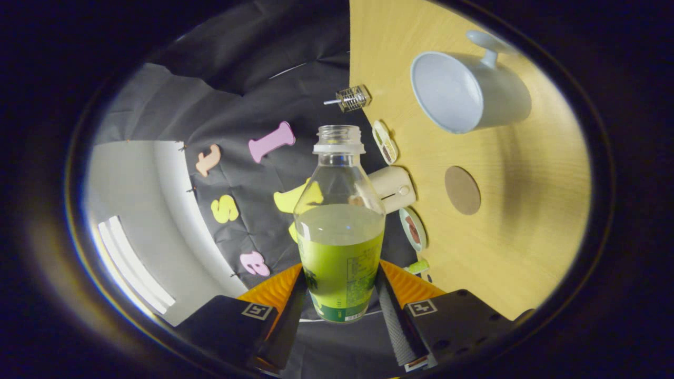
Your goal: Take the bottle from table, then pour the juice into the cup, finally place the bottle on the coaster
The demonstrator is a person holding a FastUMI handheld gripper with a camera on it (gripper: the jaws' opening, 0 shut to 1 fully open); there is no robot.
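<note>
- The gripper (341, 295) is clenched on a clear plastic bottle (339, 226); both fingers press against its lower body, one on each side, over the green label.
- The bottle stands straight up between the fingers, with its open, uncapped neck pointing away from the gripper.
- Pale green juice (339, 223) fills the bottle to roughly half its height; the upper half is clear.
- The whole scene is rolled to one side, so the wooden counter (526, 221) appears as an upright tan surface to the right of the bottle.
- A white cup (468, 92) with a handle sits on the counter, beyond the fingers and to the right, well apart from the bottle. Its wide mouth faces the gripper and its inside looks bare.
- A round brown coaster (462, 190) lies flat on the counter between the cup and the gripper, apart from both.
- Several small items line the counter's edge just behind the bottle: a cream cylinder (394, 188), a small wire cage (354, 98), and two flat oval dishes (385, 141).
</note>
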